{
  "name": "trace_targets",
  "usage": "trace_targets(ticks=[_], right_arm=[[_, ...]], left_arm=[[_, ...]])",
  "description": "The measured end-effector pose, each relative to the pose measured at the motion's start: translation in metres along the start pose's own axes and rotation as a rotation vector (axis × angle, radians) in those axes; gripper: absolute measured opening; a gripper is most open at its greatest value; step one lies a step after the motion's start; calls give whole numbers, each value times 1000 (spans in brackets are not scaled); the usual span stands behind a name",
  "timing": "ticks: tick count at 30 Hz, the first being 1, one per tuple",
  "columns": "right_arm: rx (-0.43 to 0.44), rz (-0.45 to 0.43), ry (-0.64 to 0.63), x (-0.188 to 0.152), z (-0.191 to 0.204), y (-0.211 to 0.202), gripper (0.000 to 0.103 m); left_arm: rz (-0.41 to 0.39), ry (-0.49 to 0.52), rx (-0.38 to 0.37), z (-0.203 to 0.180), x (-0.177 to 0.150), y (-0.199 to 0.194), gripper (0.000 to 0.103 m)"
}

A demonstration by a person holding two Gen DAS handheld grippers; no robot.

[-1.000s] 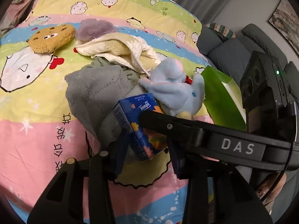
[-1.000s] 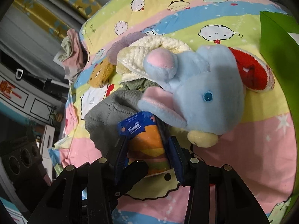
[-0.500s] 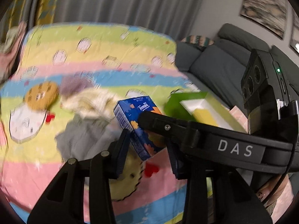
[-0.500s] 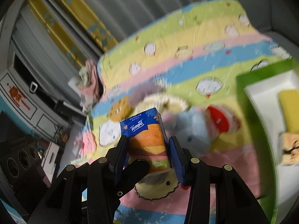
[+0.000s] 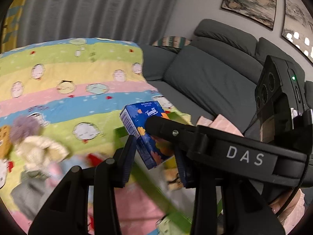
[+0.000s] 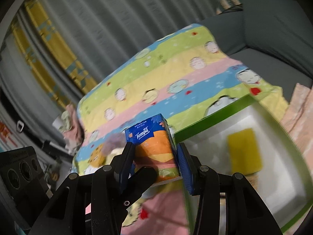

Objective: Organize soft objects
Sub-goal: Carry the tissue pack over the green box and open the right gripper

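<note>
A blue and orange Tempo tissue pack [image 6: 154, 148] is held up in the air above the striped cartoon blanket [image 6: 166, 82]. My right gripper [image 6: 155, 160] is shut on it, one pad on each side. My left gripper [image 5: 154, 160] also brackets the same pack [image 5: 145, 131]; the right gripper's finger [image 5: 172, 129] crosses in front of it. A green-rimmed white box [image 6: 215, 121] lies just right of the pack, with a yellow sponge [image 6: 244, 150] inside. Blurred soft toys [image 5: 37, 148] and a grey cloth [image 5: 27, 195] lie on the blanket at the left.
A dark grey sofa [image 5: 211, 72] stands behind and right of the blanket. Grey curtains [image 5: 97, 9] hang at the back. Framed pictures [image 5: 250, 2] are on the wall. A pink cloth [image 6: 301, 113] lies by the box's far side.
Both grippers have lifted the tissue pack off the toy pile and carried it right, up to the green box. The plush elephant and cloths stayed behind.
</note>
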State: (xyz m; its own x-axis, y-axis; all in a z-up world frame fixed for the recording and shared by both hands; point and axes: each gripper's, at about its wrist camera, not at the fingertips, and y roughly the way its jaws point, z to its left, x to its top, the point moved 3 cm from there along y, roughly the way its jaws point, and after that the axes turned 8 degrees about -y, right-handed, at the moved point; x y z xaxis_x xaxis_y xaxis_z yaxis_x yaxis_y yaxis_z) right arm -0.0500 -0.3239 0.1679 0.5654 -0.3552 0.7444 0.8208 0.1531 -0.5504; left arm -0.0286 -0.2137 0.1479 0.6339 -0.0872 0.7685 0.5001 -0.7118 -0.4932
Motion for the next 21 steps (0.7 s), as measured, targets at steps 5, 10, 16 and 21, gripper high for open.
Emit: trace_targets(ticks=[5,10,16,21], right_arm=[[-56,12,78,8,-48,0,47],[-91,55,148,4,-87,9,47],[-121,125,237,-5,-127,28,47],[-173,156,261,-10,-140,35,47]], left_arm=[[60,19,-58,-25,5,38,36],[147,30,-86,-43,2,80,36],[259,17,-89,-49,-11,122,36],[337,-12,-94,-48,-21,146,34]])
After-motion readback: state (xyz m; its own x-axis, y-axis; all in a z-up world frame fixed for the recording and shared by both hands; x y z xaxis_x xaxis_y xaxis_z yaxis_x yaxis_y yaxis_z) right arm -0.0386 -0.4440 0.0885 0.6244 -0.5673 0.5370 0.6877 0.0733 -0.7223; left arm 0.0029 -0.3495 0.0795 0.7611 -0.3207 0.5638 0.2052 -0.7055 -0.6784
